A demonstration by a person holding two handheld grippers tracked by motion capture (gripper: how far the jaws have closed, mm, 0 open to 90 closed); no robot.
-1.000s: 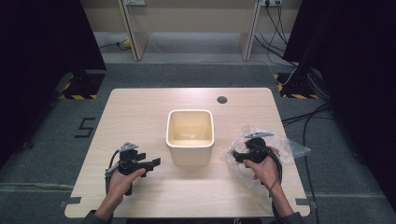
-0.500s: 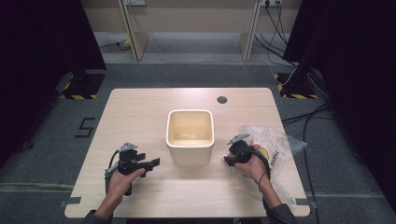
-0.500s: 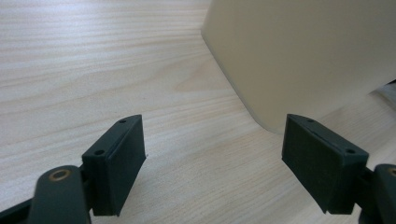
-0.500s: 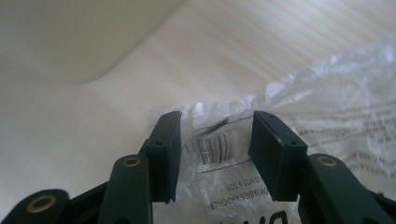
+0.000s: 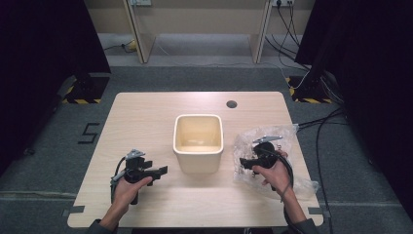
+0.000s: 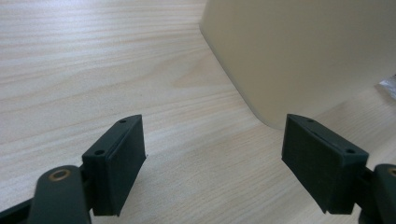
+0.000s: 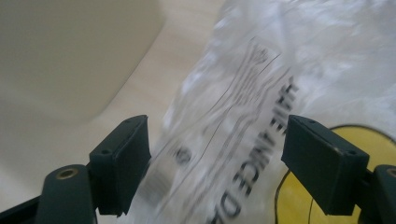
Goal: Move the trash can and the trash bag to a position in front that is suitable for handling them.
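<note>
Two pairs of tongs gape wide, gripping nothing: the right tongs hover over the crinkled clear plastic bag at the worktop's four o'clock edge, beside the cream square plastic tub; the left tongs sit at eight o'clock over bare wood.

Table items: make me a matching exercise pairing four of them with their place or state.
Things:
1. tub
2. plastic bag
3. left hand-held gripper
4. round hole

Places or states:
A. open, over bare wood
B. middle of the table
C. far edge of the table
D. crumpled, under the right hand-held gripper

Pairs: 1-B, 2-D, 3-A, 4-C
</note>
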